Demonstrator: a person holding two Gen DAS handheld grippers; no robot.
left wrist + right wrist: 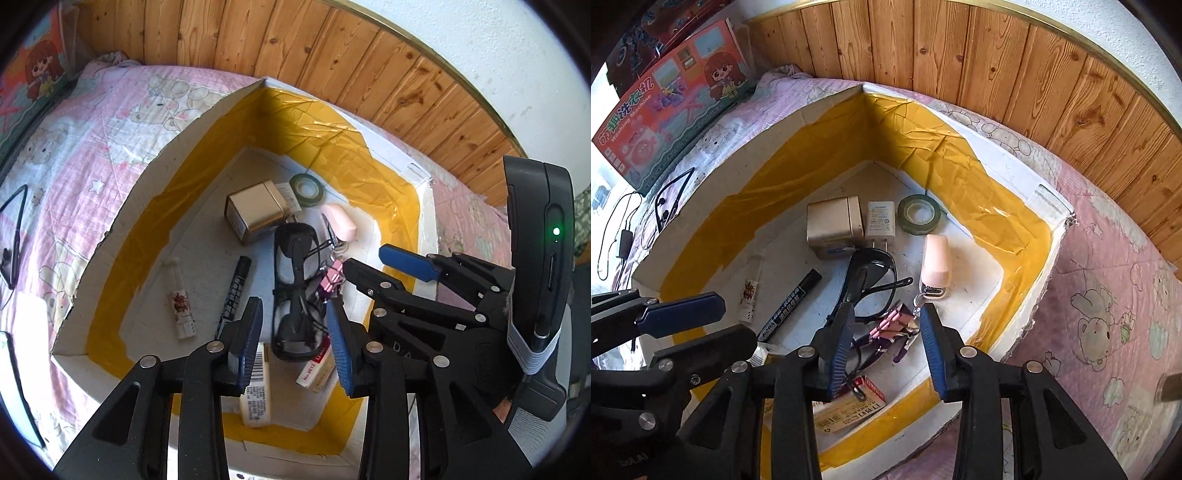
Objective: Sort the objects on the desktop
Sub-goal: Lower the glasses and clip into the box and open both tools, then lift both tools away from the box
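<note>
A white box lined with yellow tape holds the sorted objects. Black glasses lie in its middle, also in the right wrist view. Around them are a gold box, green tape roll, pink stapler, pink binder clips, black marker, small white tube and a staples box. My left gripper is open and empty above the glasses. My right gripper is open and empty above the clips, and also shows in the left wrist view.
The box sits on a pink cartoon-print cloth against a wooden wall. A toy washing-machine carton and black cables lie to the left. A white charger lies by the gold box.
</note>
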